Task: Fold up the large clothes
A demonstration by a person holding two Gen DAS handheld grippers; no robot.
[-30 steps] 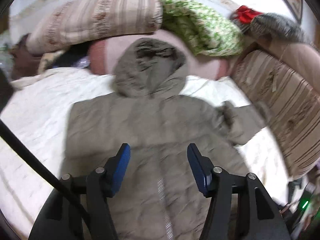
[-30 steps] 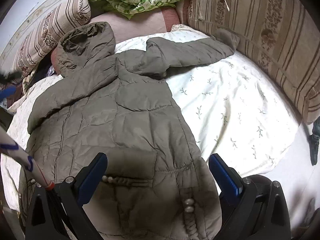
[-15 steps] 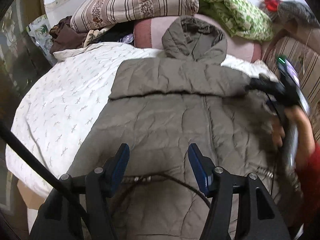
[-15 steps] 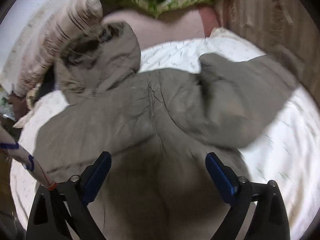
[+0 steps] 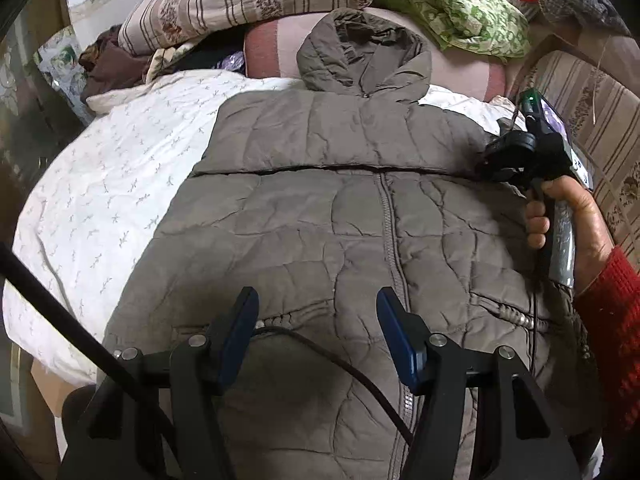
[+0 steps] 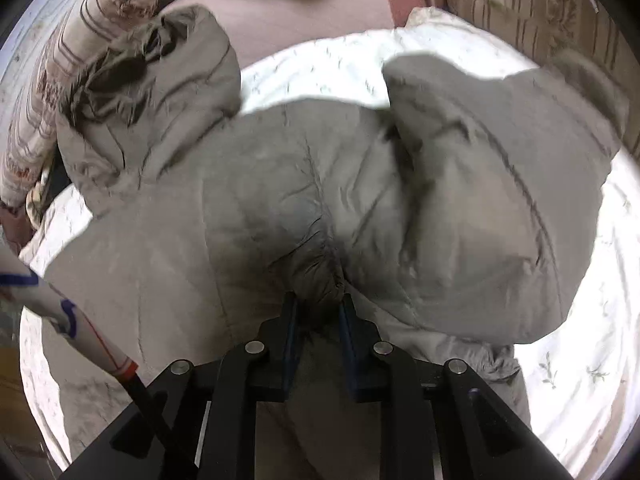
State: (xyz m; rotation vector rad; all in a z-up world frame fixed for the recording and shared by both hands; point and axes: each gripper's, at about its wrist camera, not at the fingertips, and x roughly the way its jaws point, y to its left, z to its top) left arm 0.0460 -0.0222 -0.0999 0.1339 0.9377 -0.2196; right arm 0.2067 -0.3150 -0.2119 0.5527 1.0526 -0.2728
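A grey-brown quilted hooded jacket lies front up on the white bed sheet, hood toward the pillows. One sleeve lies folded across its chest. My left gripper hovers open over the lower front beside the zip, with nothing between its fingers. At the far shoulder a hand in a red sleeve holds my right gripper. In the right wrist view the right gripper is closing its jaws, and a bunched fold of the jacket is pinched between the pads. The other sleeve spreads out to the right.
Striped pillows, a green patterned blanket and a pink bolster line the head of the bed. A striped cushion borders the right side. A black cable trails over the jacket's hem. Dark clothes lie far left.
The right gripper travelled up the jacket to the shoulder area and its wide-open jaws came together on a fold of fabric. The left gripper shifted over the jacket and sank toward its lower front, still open.
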